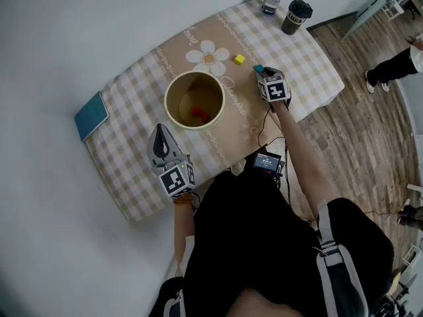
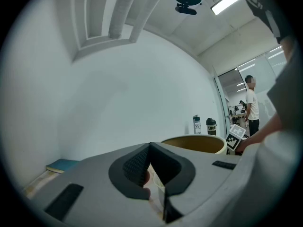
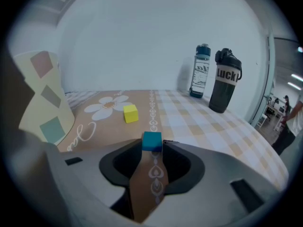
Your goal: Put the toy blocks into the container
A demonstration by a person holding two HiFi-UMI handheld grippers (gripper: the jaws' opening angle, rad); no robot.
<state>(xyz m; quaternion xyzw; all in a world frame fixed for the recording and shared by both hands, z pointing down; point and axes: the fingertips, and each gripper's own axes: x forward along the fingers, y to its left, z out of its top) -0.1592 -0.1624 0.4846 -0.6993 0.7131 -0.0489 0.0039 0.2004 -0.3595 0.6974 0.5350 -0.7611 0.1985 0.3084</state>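
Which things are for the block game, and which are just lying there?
For the job: small teal cube block, small yellow cube block, round cream container, red blocks inside it.

Just lying about: blue book, clear water bottle, black travel cup.

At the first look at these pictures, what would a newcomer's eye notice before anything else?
The round cream container stands in the middle of the checked table, with red blocks at its bottom. To its right in the head view, the jaws of the right gripper pinch a teal block that rests on the cloth. A yellow block lies loose beside the daisy print.
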